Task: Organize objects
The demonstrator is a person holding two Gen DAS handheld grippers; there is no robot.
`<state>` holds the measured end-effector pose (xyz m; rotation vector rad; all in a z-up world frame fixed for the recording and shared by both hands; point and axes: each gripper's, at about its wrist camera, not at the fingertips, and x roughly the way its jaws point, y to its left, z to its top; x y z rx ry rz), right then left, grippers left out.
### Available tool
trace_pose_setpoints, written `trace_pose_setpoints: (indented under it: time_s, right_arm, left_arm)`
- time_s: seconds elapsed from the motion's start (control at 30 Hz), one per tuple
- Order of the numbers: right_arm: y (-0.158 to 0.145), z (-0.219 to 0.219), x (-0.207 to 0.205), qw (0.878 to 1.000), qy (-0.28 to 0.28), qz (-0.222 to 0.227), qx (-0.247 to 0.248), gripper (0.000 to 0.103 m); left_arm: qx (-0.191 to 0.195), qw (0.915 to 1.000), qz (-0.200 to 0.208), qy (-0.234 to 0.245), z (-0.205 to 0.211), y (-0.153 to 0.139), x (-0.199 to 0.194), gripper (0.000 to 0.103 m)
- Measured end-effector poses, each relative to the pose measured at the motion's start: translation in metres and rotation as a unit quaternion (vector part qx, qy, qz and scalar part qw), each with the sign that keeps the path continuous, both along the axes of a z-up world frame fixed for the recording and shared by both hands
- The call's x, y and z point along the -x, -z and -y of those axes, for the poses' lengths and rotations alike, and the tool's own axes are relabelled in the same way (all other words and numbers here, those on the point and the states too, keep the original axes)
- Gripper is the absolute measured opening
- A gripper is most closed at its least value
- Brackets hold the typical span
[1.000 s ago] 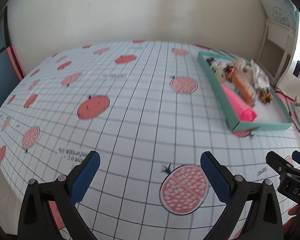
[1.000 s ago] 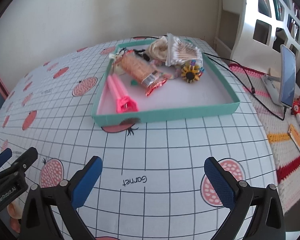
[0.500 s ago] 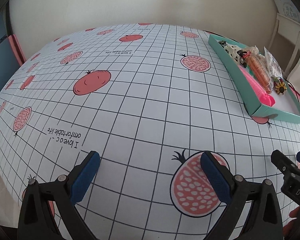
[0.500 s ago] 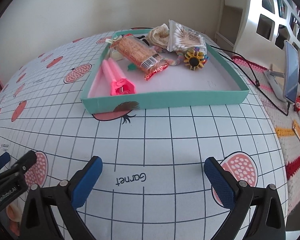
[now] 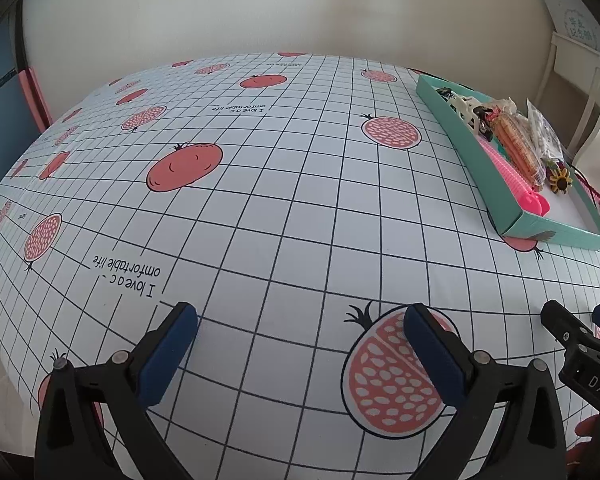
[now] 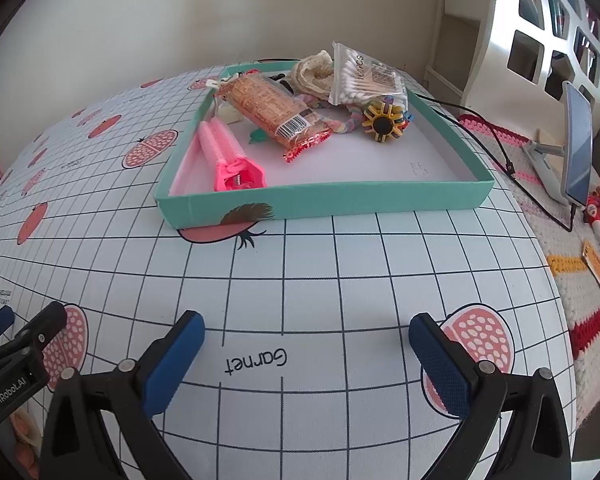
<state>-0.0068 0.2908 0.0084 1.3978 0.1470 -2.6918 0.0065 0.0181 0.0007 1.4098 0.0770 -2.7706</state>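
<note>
A shallow teal tray point(image 6: 380, 196) lies on the bench point(image 6: 332, 280), towards its far right corner, and holds everything in one heap at its far end. Along the tray's left wall lies a pink ribbed clip point(image 6: 230, 160), its end near the front wall. Just beside it a snack bar in an orange wrapper point(image 6: 276, 114) lies slantwise, and a yellow and black toy wheel point(image 6: 382, 122) sits to its right, touching a pastel braided band point(image 6: 342, 122). Behind them a clear bag of cotton swabs point(image 6: 364, 78) leans on a cream knitted piece point(image 6: 312, 70). The tray's near right part is bare white.

The bench wears a white grid cloth with red pomegranates. The right tongs point(image 6: 306, 344) hover above its near edge, jaws wide, nothing between them. The left tongs point(image 5: 300, 332) hover over the near left part, likewise wide and empty. Beyond the right edge a phone point(image 6: 578, 144) stands on a stand, its cable running past the tray.
</note>
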Motion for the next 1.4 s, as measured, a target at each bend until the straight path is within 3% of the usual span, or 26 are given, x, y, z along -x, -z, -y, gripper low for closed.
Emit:
trace_pose_setpoints:
  time_s: [1.4]
  right_arm:
    - [0.0003,-0.0030,-0.0001,1.000,0.000,-0.007,0.001,0.103]
  left_arm:
    - [0.000,1.0000,0.001,0.002,0.0009,0.0009,0.0026,0.103]
